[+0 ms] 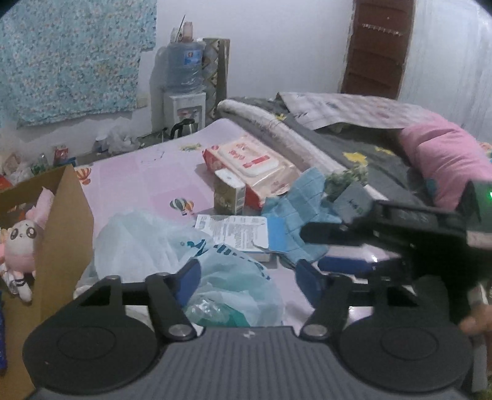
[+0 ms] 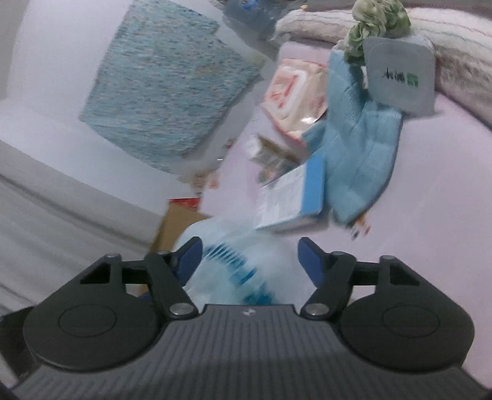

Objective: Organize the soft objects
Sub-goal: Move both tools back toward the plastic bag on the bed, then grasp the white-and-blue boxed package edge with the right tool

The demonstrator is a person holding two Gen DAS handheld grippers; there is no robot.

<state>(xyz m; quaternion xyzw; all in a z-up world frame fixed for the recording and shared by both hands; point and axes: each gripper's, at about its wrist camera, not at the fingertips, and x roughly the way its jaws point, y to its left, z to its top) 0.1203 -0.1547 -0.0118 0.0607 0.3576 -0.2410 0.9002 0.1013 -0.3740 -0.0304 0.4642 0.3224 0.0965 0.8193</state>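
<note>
Left gripper [image 1: 247, 277]: released, jaws spread wide over a pale plastic bag [image 1: 184, 246] that lies on the bed, not gripping it.
Right gripper [image 2: 247, 257]: released, jaws apart, the same plastic bag [image 2: 227, 261] between them; this view is tilted and blurred, so contact cannot be judged.
Bed [image 1: 144, 181]: pink sheet with balloon prints; bare sheet lies between the cardboard box and the pile of things.
Bed edges: far edge meets the floor by a water dispenser [image 1: 184, 89]; right side is bordered by a rolled grey blanket [image 1: 307, 135] and a pink pillow [image 1: 442, 160].
Cardboard box [image 1: 66, 227]: open, at the bed's left edge, holding a pink and white plush toy [image 1: 20, 246].
Blue cloth [image 1: 295, 209]: crumpled, right of centre, touching a wet-wipes pack [image 1: 255, 166] and a flat printed packet [image 1: 233, 230].
Grey pouch [image 2: 399, 77]: just beyond the blue cloth [image 2: 356, 147], with a green scrunched fabric [image 2: 378, 21] behind it.
Small carton [image 1: 229, 194]: upright, against the wipes pack.
</note>
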